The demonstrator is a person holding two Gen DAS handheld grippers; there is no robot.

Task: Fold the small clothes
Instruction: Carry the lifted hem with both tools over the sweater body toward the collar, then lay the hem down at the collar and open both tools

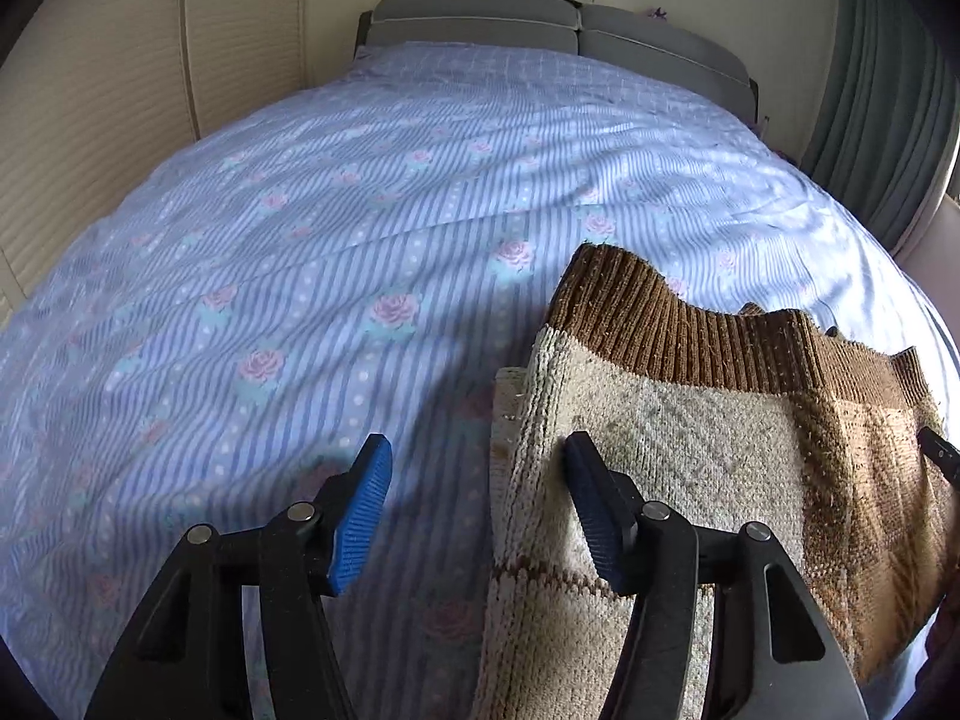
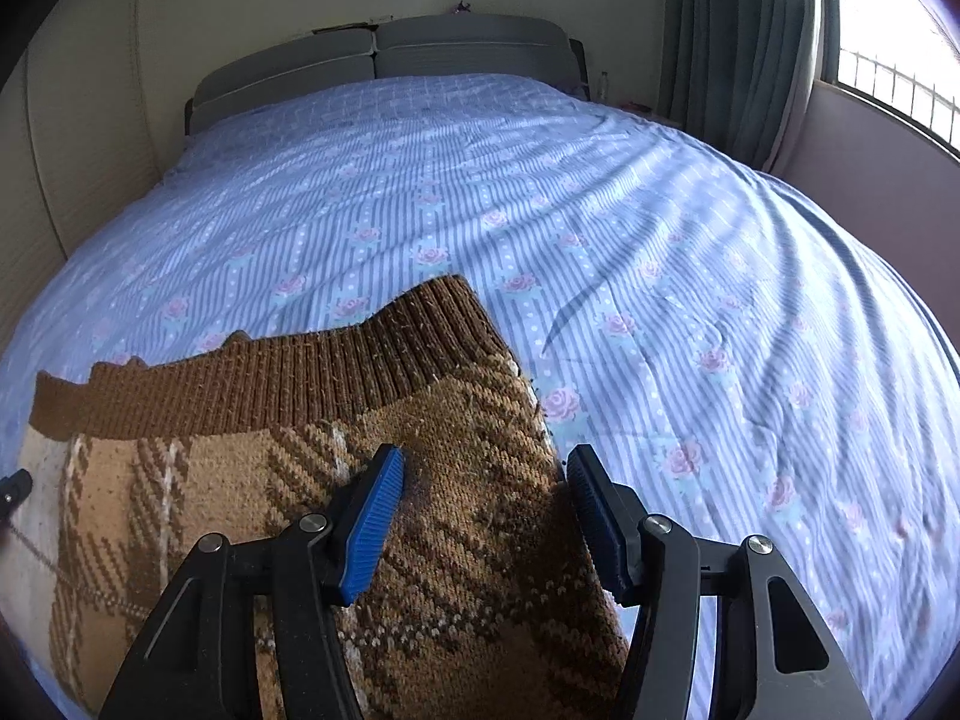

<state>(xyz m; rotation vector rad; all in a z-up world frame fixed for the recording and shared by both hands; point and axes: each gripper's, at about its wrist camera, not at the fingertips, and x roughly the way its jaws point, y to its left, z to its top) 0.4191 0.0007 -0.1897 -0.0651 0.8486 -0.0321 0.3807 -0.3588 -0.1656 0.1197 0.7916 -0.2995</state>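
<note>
Both grippers hover low over the near end of the bed, and the brown-and-cream plaid knitted sweater with a ribbed brown band (image 2: 288, 480) lies on the blue striped bedsheet with pink roses (image 1: 270, 276). The left gripper (image 1: 474, 510) stands wide open, gripping nothing; its right blue ribbed pad (image 1: 591, 516) sits over the sweater's cream side while the other pad is above bare sheet, straddling the garment's left edge. The right gripper (image 2: 483, 516) is also spread wide, jaws either side of the sweater's right edge, nothing pinched.

The risk, as I judge it: closing here could catch only the top layer, or snag sheet along with the knit, and the fold would drag crooked. Thick, loose knit may also slip from the pads if lifted unevenly.

No brand, label or readable writing shows anywhere.
</note>
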